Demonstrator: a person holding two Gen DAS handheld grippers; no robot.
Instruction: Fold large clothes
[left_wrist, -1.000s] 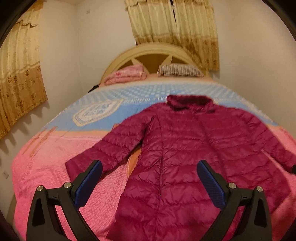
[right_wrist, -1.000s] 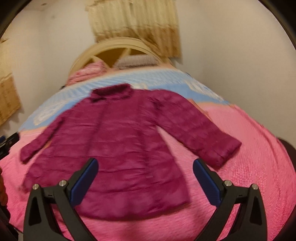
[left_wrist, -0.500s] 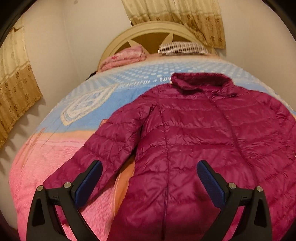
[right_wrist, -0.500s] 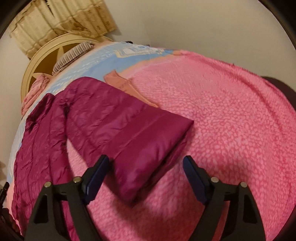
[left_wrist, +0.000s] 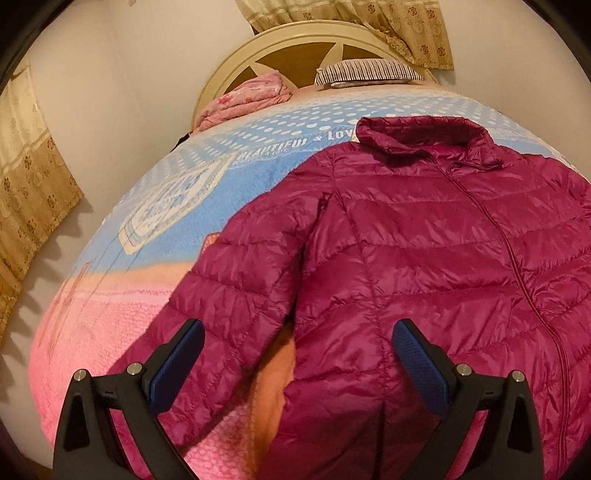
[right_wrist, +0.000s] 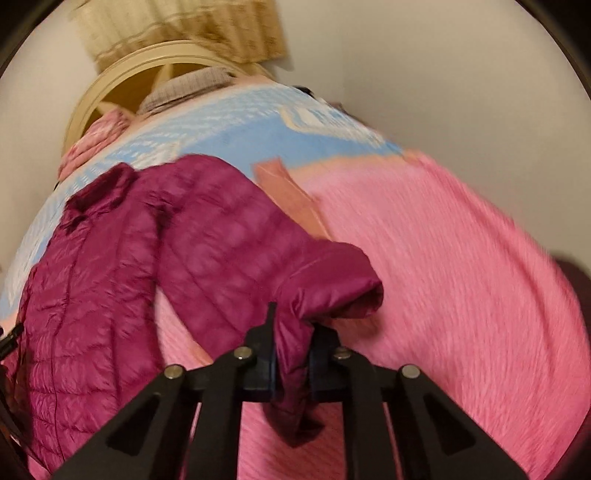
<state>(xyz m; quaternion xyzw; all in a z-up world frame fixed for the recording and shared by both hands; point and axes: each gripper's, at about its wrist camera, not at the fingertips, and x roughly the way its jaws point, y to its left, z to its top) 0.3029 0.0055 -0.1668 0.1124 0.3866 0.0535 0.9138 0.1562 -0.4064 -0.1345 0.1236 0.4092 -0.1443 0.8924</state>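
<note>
Magenta quilted puffer jacket (left_wrist: 424, 258) lies face-up on the bed, zipped, collar toward the cream headboard (left_wrist: 295, 48), body over the blanket (left_wrist: 92, 332) where its pink half meets the blue half. My left gripper (left_wrist: 298, 356) hangs over the jacket with fingers spread wide, gripping nothing; one blue pad (left_wrist: 177, 365) sits above the near sleeve, the other above the side of the torso. My right gripper (right_wrist: 291, 363) is clamped on the cuff of the other sleeve (right_wrist: 295, 295), fabric bunched between the pads and a fold hanging down below them; the cuff end is lifted off the pink blanket (right_wrist: 443, 295). That view is motion-blurred. Folded pink quilt (left_wrist: 243, 99) and striped pillow (left_wrist: 365, 70) rest by the headboard, patterned curtain (left_wrist: 369, 18) behind it.
</note>
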